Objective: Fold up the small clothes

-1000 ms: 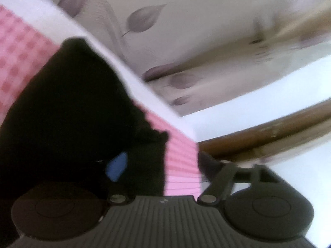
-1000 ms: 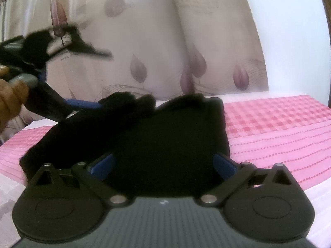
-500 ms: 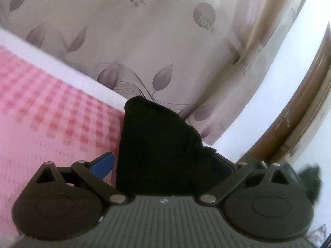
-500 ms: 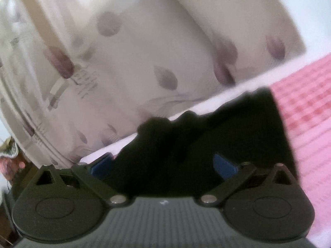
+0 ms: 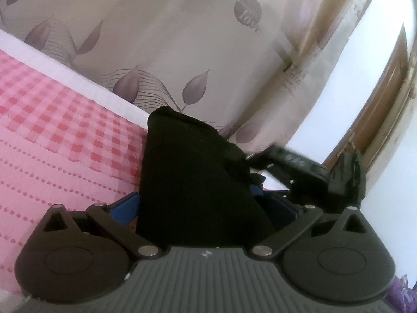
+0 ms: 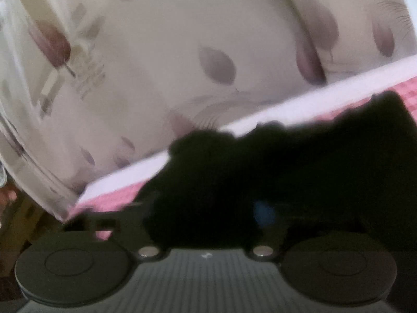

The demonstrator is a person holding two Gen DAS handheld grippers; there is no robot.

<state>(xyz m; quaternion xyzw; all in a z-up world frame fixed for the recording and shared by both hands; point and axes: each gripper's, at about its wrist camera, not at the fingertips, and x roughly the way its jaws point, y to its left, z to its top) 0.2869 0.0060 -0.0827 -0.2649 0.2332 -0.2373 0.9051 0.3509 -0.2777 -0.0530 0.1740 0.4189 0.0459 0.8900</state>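
A small black garment lies bunched on the pink checked bed sheet. My left gripper straddles its near end. The jaws are opening wide, and the blue pads stand clear of the cloth on both sides. At the garment's right edge, the left wrist view shows my right gripper, blurred. In the blurred right wrist view the garment fills the space between the right gripper's closing jaws. One blue pad shows, and the other is hidden by cloth.
A pale curtain with a leaf print hangs just behind the bed's white far edge. A white wall and a wooden door frame stand to the right. The pink sheet stretches away to the left of the garment.
The left gripper rolled level, let the cloth go and opened wide. The right gripper swung left and down onto the garment's edge, and its jaws have begun to close.
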